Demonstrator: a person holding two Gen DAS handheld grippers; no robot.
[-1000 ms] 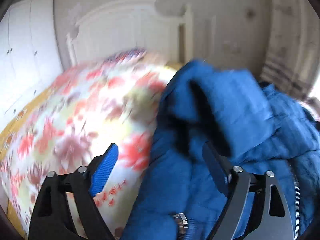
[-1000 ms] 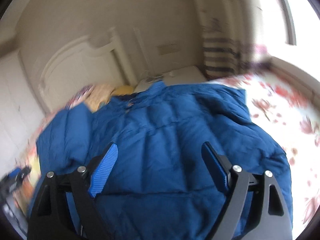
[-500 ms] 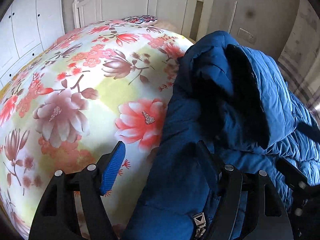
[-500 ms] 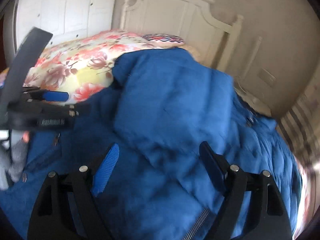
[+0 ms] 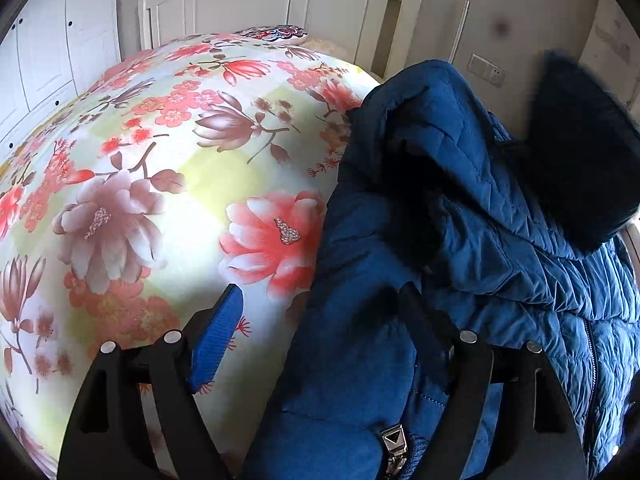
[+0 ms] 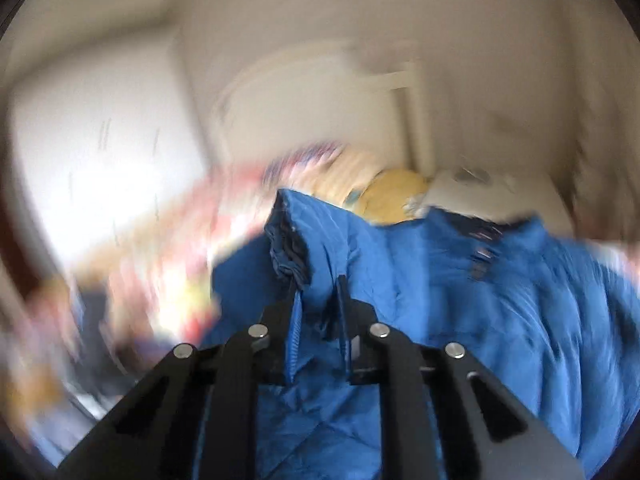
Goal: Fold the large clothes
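A blue quilted puffer jacket (image 5: pixel 460 240) lies bunched on the right side of a flowered bedspread (image 5: pixel 168 184). My left gripper (image 5: pixel 320 320) is open, its right finger over the jacket's edge, its left finger over the bedspread. A zipper pull (image 5: pixel 394 446) lies near its base. In the blurred right wrist view my right gripper (image 6: pixel 318 304) is shut on a raised fold of the jacket (image 6: pixel 460 300), with the cloth pinched between its fingers.
A white headboard (image 5: pixel 352 4) stands at the far end of the bed. White wardrobe doors (image 5: pixel 48 52) are on the left. A patterned pillow (image 5: pixel 276 34) lies by the headboard. A wall socket (image 5: pixel 486 70) is on the right.
My right gripper has shut on a fold of the jacket and swung quickly, blurring its view. My left gripper stays open and has moved slightly closer over the jacket's edge.
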